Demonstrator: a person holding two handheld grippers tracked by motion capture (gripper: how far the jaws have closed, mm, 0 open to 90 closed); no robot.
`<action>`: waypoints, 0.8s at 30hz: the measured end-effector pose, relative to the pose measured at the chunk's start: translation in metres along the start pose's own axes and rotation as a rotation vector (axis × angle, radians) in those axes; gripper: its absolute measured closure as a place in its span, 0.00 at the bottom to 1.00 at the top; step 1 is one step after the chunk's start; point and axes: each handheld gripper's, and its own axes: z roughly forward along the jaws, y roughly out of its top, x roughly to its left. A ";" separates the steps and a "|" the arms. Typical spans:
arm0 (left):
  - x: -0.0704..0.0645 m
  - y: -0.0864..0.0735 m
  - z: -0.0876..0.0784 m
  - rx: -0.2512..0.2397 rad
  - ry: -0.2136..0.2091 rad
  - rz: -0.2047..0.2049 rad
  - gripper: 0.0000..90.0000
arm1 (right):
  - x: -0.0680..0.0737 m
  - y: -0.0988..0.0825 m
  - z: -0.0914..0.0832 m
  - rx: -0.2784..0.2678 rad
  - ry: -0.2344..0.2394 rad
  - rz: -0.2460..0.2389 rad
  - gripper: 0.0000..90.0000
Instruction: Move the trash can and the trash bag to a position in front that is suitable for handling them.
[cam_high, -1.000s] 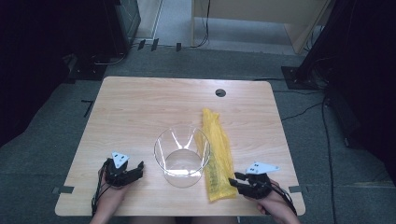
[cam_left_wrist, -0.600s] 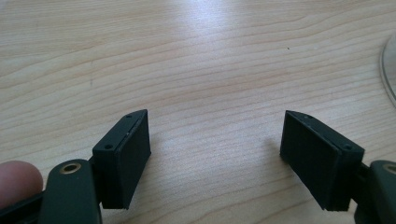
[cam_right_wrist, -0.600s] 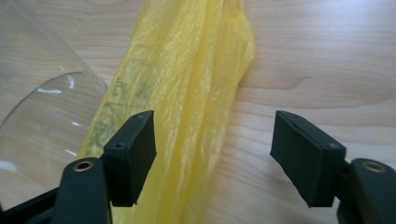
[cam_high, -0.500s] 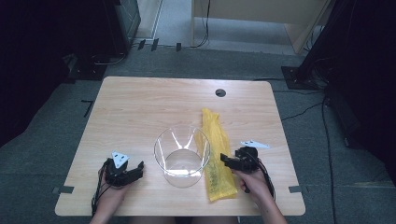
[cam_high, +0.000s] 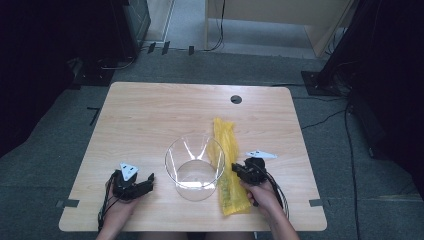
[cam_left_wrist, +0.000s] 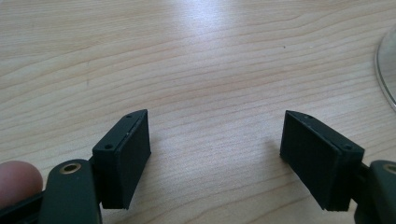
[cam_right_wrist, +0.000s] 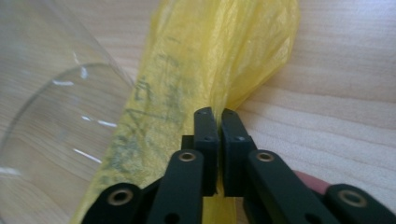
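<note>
Clear round glass bowl (cam_high: 194, 169): one
Long crumpled yellow plastic bag (cam_high: 227, 150): one
Black two-jaw hand-held grippers: two, left (cam_high: 145, 183) and right (cam_high: 236, 170)
Light wooden rectangular table (cam_high: 150, 115): one
Small dark round hole in tabletop (cam_high: 236, 99): one

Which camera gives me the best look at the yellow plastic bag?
The right gripper view: the yellow plastic bag is close up, wrinkles and dark print clear, pinched by the right tool. The high view shows its whole length beside the clear bowl, but small.
</note>
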 end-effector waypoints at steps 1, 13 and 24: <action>0.000 0.000 0.000 0.001 0.000 0.001 0.26 | 0.000 0.001 -0.003 -0.018 0.004 0.004 1.00; 0.000 0.000 0.000 0.001 -0.001 0.002 0.26 | 0.010 0.017 -0.046 -0.309 -0.104 0.007 1.00; 0.000 0.000 0.000 0.004 -0.002 0.003 0.26 | 0.045 0.035 -0.084 -0.581 -0.190 -0.026 0.99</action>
